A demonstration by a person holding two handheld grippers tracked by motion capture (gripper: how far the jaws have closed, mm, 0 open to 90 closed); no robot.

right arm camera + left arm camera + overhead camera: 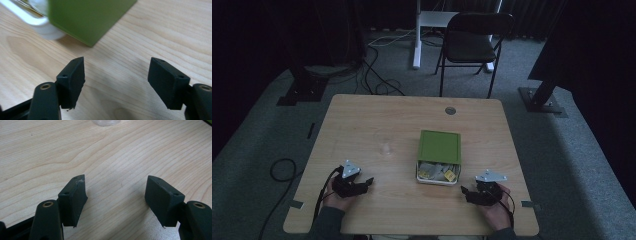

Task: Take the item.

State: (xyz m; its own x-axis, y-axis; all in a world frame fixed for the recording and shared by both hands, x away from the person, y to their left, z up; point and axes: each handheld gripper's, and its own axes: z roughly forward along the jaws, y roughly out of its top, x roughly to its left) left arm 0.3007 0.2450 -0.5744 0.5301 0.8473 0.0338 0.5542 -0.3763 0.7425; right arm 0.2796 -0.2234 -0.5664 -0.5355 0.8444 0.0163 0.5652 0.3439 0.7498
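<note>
A white box point(437, 176) with a green lid point(440, 146) lies right of the table's middle. The lid is slid back, so the near end is uncovered and shows several small packets point(435, 172). My left gripper point(368, 181) rests near the front left of the table, pointing right, jaws open over bare wood point(115, 180). My right gripper point(465, 191) rests at the front right, just below and right of the box, pointing left. Its jaws stand open with nothing between them point(116, 61). The green lid point(90, 17) and the white box rim point(37, 22) lie ahead of it, apart from the jaws.
The wooden table point(377, 120) has a round cable hole point(450, 110) near its far edge. A black folding chair point(474, 42) stands behind the table. Cables point(372, 75) trail on the grey carpet, and dark stand feet point(302, 90) flank the table.
</note>
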